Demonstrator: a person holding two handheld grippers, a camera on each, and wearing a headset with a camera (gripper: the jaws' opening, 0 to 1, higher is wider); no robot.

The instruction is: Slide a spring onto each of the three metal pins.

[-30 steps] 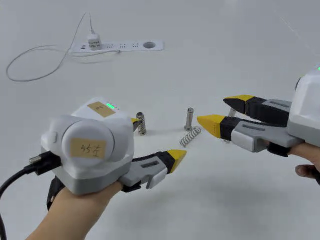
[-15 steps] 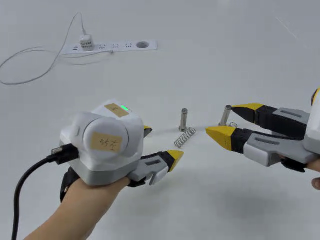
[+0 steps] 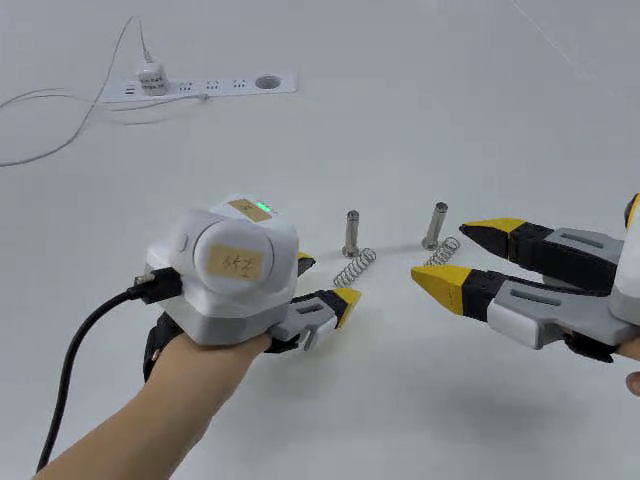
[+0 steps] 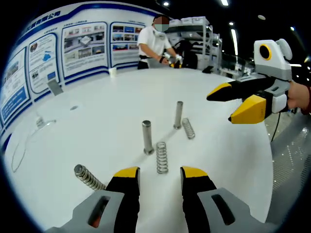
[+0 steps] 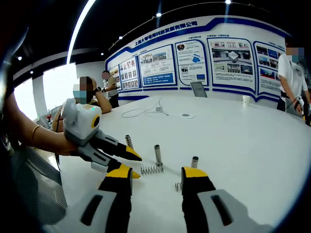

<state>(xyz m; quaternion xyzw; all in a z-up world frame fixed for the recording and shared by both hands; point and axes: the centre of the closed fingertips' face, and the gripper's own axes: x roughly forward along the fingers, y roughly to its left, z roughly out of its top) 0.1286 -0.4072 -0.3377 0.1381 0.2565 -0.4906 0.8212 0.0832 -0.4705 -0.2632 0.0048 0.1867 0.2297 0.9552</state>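
Note:
Two bare metal pins point(image 3: 352, 232) point(image 3: 438, 224) stand upright on the white table. A loose spring point(image 3: 354, 268) lies by the left pin and another spring point(image 3: 442, 250) lies by the right pin. A third pin with a spring on it point(image 4: 88, 176) stands left of my left gripper's jaws, also the sprung pin point(image 5: 129, 141). My left gripper point(image 3: 325, 278) is open and holds nothing, its tips just short of the nearer loose spring point(image 4: 161, 157). My right gripper point(image 3: 447, 252) is open and holds nothing, with its tips close to the right spring point(image 5: 178, 185).
A white power strip point(image 3: 200, 85) with a plugged charger and a thin cable lies at the table's far left. A black cable point(image 3: 80, 350) trails from the left gripper. People stand beyond the table point(image 4: 155, 34).
The head camera has shifted. My right gripper has drawn back to the right, uncovering the second pin and spring. The left gripper's body now hides the sprung pin in the head view.

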